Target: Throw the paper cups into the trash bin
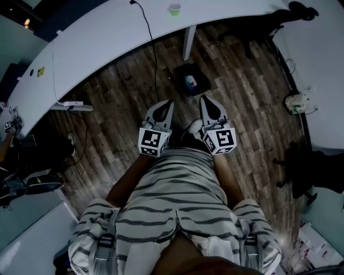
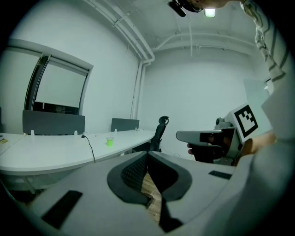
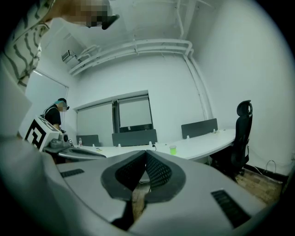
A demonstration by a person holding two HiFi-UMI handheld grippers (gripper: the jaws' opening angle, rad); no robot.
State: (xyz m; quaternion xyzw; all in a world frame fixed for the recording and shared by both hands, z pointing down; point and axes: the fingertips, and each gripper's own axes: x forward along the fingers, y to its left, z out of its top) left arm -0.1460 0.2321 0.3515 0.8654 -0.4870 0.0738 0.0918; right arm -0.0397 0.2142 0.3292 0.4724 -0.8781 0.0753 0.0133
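Note:
A green paper cup [image 1: 174,9] stands on the long curved white desk [image 1: 107,37] at the far side of the room; it also shows as the cup [image 2: 109,142] in the left gripper view and the cup [image 3: 173,149] in the right gripper view. A dark square trash bin [image 1: 189,79] with something blue and white inside sits on the wooden floor just ahead of both grippers. My left gripper [image 1: 169,103] and right gripper [image 1: 205,99] are held side by side in front of my body. Both are shut, with nothing between the jaws. The cup is well beyond them.
A black cable [image 1: 152,43] runs across the desk and down to the floor. A power strip [image 1: 72,106] lies at the left, a desk leg [image 1: 188,42] stands behind the bin. A black office chair [image 3: 242,133] is at the right. A person [image 3: 55,115] stands far left.

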